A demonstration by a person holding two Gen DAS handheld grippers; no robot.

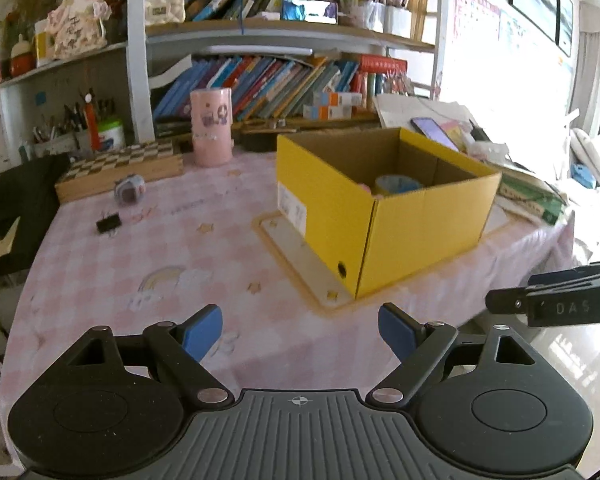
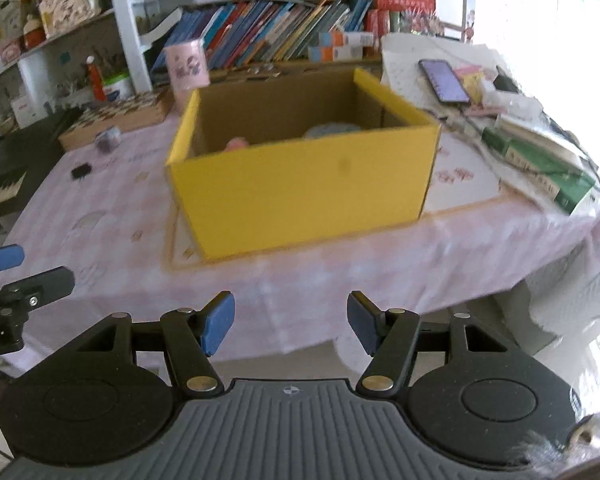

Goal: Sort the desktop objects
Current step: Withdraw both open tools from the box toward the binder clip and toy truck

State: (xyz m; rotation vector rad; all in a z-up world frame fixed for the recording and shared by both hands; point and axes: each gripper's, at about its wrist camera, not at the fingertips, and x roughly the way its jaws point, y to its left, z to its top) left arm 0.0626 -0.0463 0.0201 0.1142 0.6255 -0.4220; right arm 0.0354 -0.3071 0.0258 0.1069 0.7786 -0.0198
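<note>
1. Grippers first: the left gripper [image 1: 300, 330] fills the bottom of its view with its blue pads spread wide and nothing between them; the right gripper [image 2: 290, 324] also stands parted and empty, its gap narrower.
2. Both hover over the near edge of the tabletop [image 1: 160, 264], which wears a pink checked cloth with a rainbow print.
3. Behind it, shelves of leaning books [image 1: 268, 84] cross the top of the frame, with bright windows at upper right.
4. A yellow cardboard box [image 1: 384, 216] stands open right of centre, well beyond the left gripper's pads; a blue roll [image 1: 396, 184] lies inside.
5. At middle left, well apart from the box, lie a black binder clip [image 1: 109, 224] and a small grey cube [image 1: 129, 190], near a chessboard box [image 1: 120, 168] and a pink cup [image 1: 212, 126].
</note>
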